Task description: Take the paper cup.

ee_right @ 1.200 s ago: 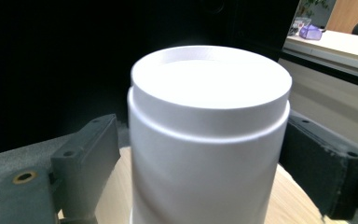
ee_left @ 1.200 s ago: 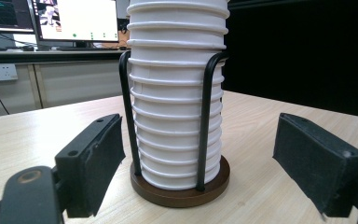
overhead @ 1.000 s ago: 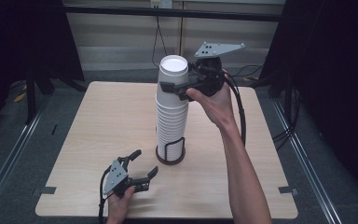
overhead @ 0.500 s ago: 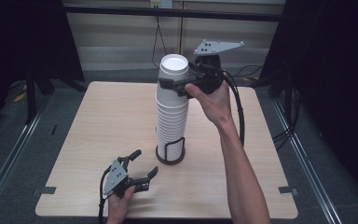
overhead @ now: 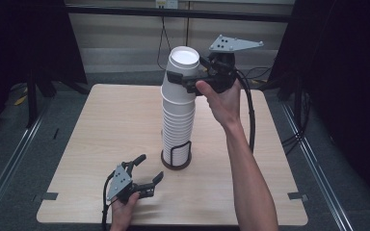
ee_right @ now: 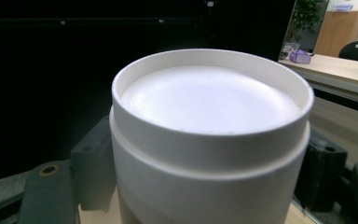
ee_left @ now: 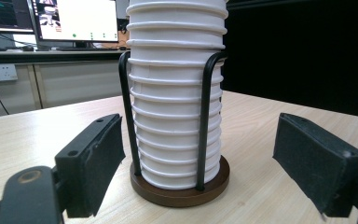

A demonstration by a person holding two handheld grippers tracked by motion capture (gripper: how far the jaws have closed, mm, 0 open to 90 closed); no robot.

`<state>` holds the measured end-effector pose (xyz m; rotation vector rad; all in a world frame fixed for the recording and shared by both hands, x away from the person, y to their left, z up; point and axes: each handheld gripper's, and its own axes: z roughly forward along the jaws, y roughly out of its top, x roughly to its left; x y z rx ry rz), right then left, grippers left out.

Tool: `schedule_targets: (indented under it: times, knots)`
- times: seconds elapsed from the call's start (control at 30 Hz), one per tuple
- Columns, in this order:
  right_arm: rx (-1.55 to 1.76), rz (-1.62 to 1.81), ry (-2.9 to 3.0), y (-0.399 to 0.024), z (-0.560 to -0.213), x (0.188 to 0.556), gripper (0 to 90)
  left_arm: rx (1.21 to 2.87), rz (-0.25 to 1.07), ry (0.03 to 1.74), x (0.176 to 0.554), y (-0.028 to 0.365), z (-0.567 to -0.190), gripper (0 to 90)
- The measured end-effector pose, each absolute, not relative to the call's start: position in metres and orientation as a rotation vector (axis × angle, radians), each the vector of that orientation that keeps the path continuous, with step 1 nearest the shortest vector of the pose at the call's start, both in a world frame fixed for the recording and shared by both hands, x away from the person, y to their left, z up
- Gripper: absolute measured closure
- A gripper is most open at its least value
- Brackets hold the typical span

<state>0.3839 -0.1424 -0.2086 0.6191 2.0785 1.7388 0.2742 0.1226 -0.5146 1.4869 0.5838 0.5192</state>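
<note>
A tall stack of white paper cups (overhead: 178,106), nested upside down, rises at the centre of the high view. Each rim shows as a ridge down its side, and the top cup (overhead: 183,65) ends in a flat round base with a raised edge. The stack stands in a holder (overhead: 176,159): a round dark-brown base with thin black wire uprights that hug the lowest cups. In the left gripper view the holder (ee_left: 179,186) sits mid-frame with 2 uprights in front of the cups (ee_left: 175,116).

The table (overhead: 101,125) is pale wood with rounded corners. Grey floor with metal rails runs along the left and right edges of the high view, black curtains fill the upper corners, and a cable hangs down a beige wall at top centre. Monitors (ee_left: 51,21) glow at the upper left of the left gripper view.

At the lower left of the high view, the left gripper (overhead: 144,171) lies low over the table in a hand, short of the holder; its jaws stand apart with nothing between them. At upper centre right, the right forearm reaches up from the bottom edge, and the right gripper (overhead: 185,79) is clamped on the top cup (ee_right: 209,135), a pad pressing each side just below its base.
</note>
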Motion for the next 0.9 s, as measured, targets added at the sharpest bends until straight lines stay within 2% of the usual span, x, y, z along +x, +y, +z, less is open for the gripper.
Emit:
schedule_targets:
  times: [0.9]
  knots:
    - [0.627, 1.908, 1.878, -0.162, -0.191, 0.375, 23.0, 1.487, 0.522, 0.583, 0.274, 0.123, -0.515, 15.8]
